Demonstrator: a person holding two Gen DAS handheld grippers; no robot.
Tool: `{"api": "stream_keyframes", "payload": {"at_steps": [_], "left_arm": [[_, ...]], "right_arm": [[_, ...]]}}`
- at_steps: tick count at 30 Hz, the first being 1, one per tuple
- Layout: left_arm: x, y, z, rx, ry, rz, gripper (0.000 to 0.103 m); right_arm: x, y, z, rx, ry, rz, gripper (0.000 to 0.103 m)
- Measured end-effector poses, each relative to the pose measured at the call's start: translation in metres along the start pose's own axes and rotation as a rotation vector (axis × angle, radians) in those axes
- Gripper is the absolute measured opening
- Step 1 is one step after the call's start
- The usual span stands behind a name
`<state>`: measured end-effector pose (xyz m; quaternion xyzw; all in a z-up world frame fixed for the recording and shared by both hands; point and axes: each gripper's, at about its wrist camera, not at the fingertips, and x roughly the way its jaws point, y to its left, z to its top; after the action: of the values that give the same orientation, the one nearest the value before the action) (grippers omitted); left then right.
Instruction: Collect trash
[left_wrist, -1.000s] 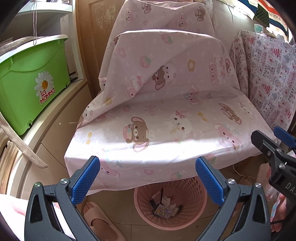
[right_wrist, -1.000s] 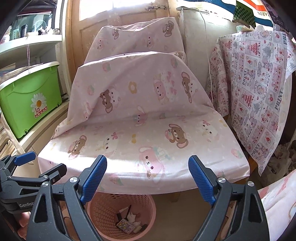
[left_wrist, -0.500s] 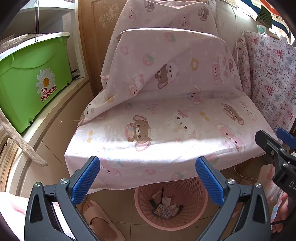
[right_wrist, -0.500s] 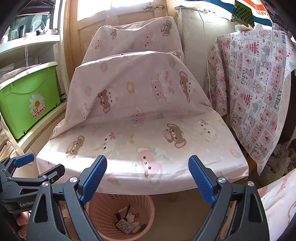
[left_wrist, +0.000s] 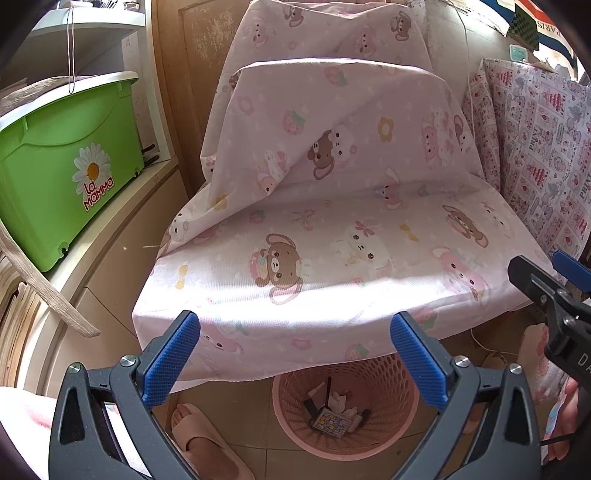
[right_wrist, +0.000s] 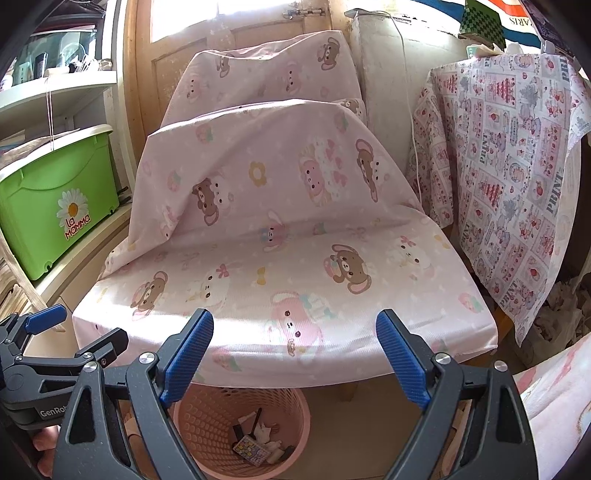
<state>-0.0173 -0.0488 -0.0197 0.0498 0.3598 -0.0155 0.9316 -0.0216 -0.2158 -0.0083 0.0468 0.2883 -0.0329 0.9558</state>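
Note:
A pink mesh trash basket (left_wrist: 391, 421) stands on the floor under the front edge of a chair; it also shows in the right wrist view (right_wrist: 207, 443). Inside lie scraps of trash (left_wrist: 334, 408), among them a small colourful packet (right_wrist: 251, 448) and crumpled paper. My left gripper (left_wrist: 295, 356) is open and empty, above and in front of the basket. My right gripper (right_wrist: 295, 356) is open and empty, up and to the right of the basket. Each gripper shows at the edge of the other's view.
A chair draped in a pink bear-print sheet (left_wrist: 332, 229) fills the middle. A green lidded bin (left_wrist: 55, 177) sits on a shelf at left. A patterned cloth (right_wrist: 517, 166) hangs at right. A foot in a pink slipper (left_wrist: 207, 443) is left of the basket.
Both grippers have drifted slightly, the scene shifting a little down and left in the views. Both stay open and empty.

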Motion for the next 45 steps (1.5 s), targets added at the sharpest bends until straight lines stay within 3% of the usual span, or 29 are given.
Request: {"api": "stream_keyframes", "payload": {"at_steps": [45], "left_arm": [[-0.0041,0.0027,0.0013,-0.022,-0.016,-0.013,0.102]], "right_arm": [[0.0001,-0.0011,0.0007,-0.001,0.004,-0.005,0.091]]}}
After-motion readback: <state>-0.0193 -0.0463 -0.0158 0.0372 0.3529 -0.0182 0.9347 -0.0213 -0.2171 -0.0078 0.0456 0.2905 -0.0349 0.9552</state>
